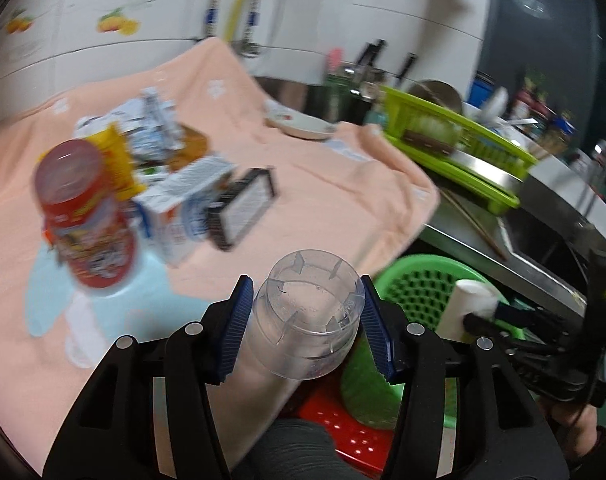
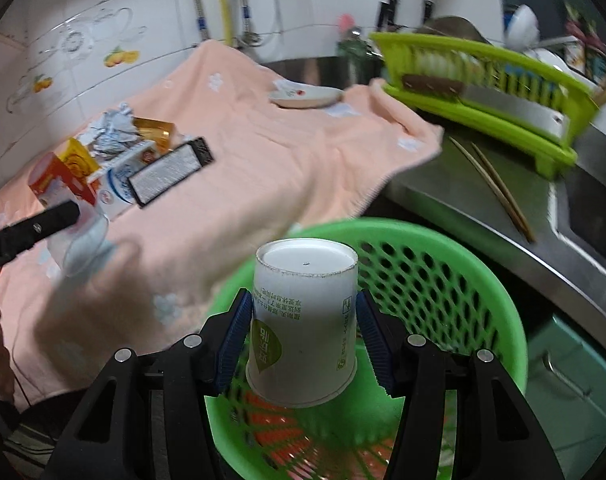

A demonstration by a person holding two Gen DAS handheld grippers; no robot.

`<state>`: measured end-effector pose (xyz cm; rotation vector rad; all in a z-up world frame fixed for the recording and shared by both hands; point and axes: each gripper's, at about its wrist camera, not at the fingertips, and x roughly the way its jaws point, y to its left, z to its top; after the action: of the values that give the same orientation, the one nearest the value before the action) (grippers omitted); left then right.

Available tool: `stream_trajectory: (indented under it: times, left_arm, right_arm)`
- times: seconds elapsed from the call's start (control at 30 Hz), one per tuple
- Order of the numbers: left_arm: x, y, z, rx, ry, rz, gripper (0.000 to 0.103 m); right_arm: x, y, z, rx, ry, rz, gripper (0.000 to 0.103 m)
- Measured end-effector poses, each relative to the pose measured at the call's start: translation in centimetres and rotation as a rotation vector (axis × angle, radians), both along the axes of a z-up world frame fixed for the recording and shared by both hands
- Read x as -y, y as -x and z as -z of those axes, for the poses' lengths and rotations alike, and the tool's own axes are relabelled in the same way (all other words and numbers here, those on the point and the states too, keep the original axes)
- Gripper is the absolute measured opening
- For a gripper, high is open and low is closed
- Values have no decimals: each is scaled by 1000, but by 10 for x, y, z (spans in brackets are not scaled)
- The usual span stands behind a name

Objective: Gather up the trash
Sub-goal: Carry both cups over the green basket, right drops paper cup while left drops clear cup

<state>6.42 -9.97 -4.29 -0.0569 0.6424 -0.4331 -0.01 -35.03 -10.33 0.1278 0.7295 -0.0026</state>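
My left gripper point(image 1: 306, 286) is shut on a clear plastic cup point(image 1: 307, 320), blue pads pressing both sides, above the front edge of a peach towel point(image 1: 323, 200). My right gripper point(image 2: 303, 298) is shut on an upside-down white paper cup point(image 2: 303, 320), held over a green mesh basket point(image 2: 463, 256). The left wrist view shows that basket point(image 1: 423, 280) to the right, with the paper cup point(image 1: 469, 308) above it. A pile of trash lies on the towel: a red labelled bottle point(image 1: 87, 216), a yellow wrapper point(image 1: 117, 160), cartons point(image 1: 175, 204) and a black-edged box point(image 1: 243, 204).
A plate point(image 1: 303, 124) sits at the towel's far edge. A lime dish rack point(image 2: 483, 84) stands on the steel counter, with chopsticks point(image 2: 495, 188) beside it and a sink point(image 1: 543, 236) to the right. Something red point(image 1: 343, 420) lies under the basket.
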Motion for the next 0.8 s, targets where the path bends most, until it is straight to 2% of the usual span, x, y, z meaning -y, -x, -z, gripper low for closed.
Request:
stream_trajectory:
  times: [0.13,0.3,0.5,0.8]
  left_arm:
    - [30,8,1,-2,-12,79,53]
    - [61,19,4,-14,-16,167,53]
    - [95,25,17,-60,-19,254,53]
    - [126,30,35,-111,-55,313,53]
  right_arm:
    - [14,15,5,-11,-9,39,53]
    - [32,32,6,-2,-16,81,60]
    - [48,47,0,21,-5,124,64]
    - [68,65,-7,50,-2,173,68]
